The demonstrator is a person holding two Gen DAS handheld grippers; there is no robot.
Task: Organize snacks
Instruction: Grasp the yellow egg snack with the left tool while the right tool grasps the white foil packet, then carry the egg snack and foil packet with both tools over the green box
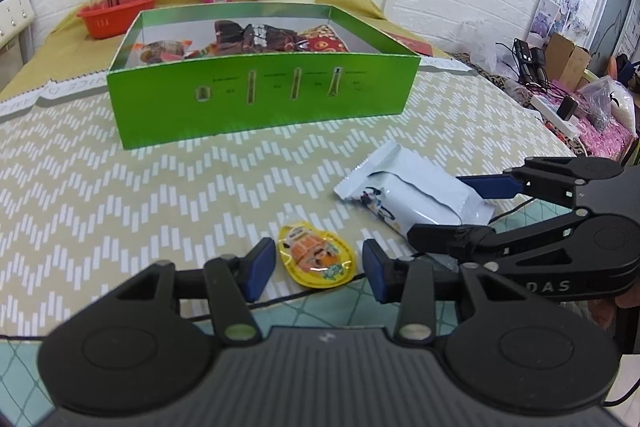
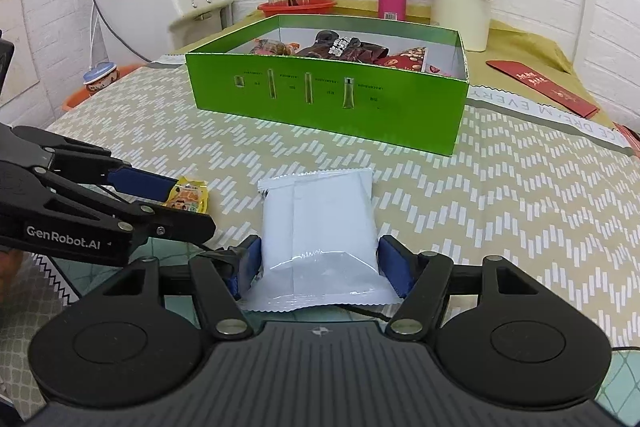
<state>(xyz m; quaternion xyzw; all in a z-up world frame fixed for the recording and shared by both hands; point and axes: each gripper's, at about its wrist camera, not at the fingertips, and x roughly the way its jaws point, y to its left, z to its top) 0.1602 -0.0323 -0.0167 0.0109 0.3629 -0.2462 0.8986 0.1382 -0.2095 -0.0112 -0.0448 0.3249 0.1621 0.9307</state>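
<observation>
Several snacks are already lying in the green box [image 1: 260,95]; 2 are left on the table [image 1: 120,187]. The yellow packet [image 1: 316,255] is being straddled by the left gripper [image 1: 318,267], jaws apart, while the white packet [image 2: 320,227] is seemingly being clamped by the right gripper [image 2: 320,267].

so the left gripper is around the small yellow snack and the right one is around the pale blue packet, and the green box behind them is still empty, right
Not quite: the green box is not empty. The right wrist view shows several dark and red snack packets already inside it. The rest holds: the left gripper straddles the small yellow snack, and the right gripper is around the pale blue packet.
</observation>
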